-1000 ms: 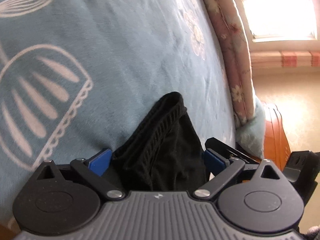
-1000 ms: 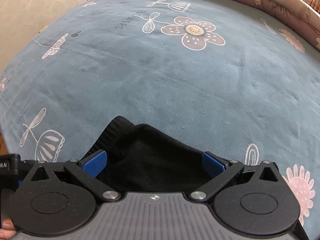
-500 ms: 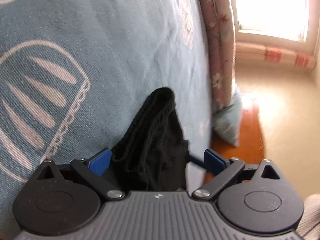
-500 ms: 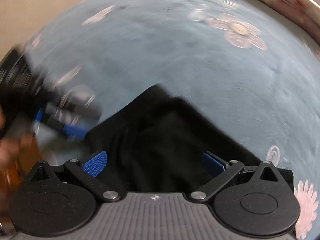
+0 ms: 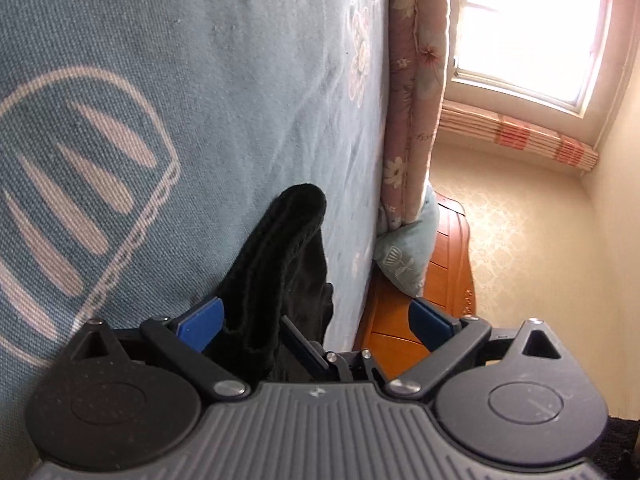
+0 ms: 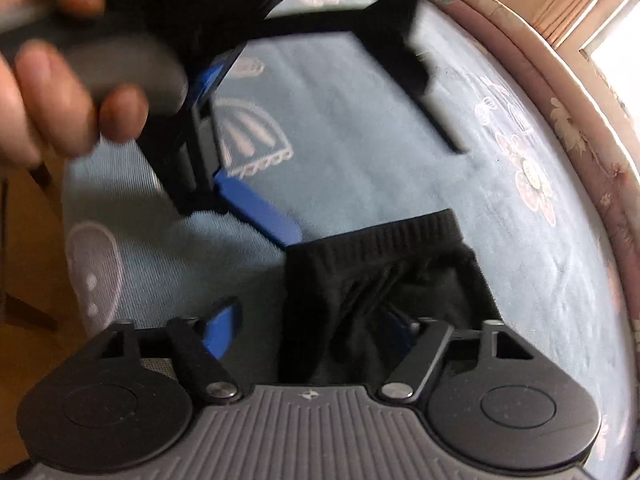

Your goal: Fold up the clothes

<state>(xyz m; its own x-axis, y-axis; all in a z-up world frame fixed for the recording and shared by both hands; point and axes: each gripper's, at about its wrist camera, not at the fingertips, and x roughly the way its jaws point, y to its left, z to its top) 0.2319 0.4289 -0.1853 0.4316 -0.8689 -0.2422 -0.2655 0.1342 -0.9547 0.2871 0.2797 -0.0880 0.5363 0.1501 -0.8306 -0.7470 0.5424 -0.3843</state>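
The blue blanket (image 6: pixel 400 152) fills most of both views, with a pink quilt (image 5: pixel 412 80) along its far edge, at the upper right of the left wrist view. The black garment (image 6: pixel 380 280), ribbed band uppermost, sits low and centre in the right wrist view, bunched rather than flat. Whether it rests on the blanket or hangs just above it I cannot tell.

The left gripper (image 5: pixel 316 320) stands wide. The cloth drapes against its left-hand finger and nothing is pinched. The right gripper (image 6: pixel 312 328) is partly spread, with the cloth slung over its right-hand finger and again no clamp showing. A hand (image 6: pixel 60 80) holds the left tool at the upper left of the right wrist view, with one blue finger touching the band's left corner.

By my judgement the two tools are meeting over one edge of the garment. To do this well, keep the ribbed band taut between them, line up its corners, and lower it flat before letting any finger slip free. The right view is blurred, so slowing down would help.
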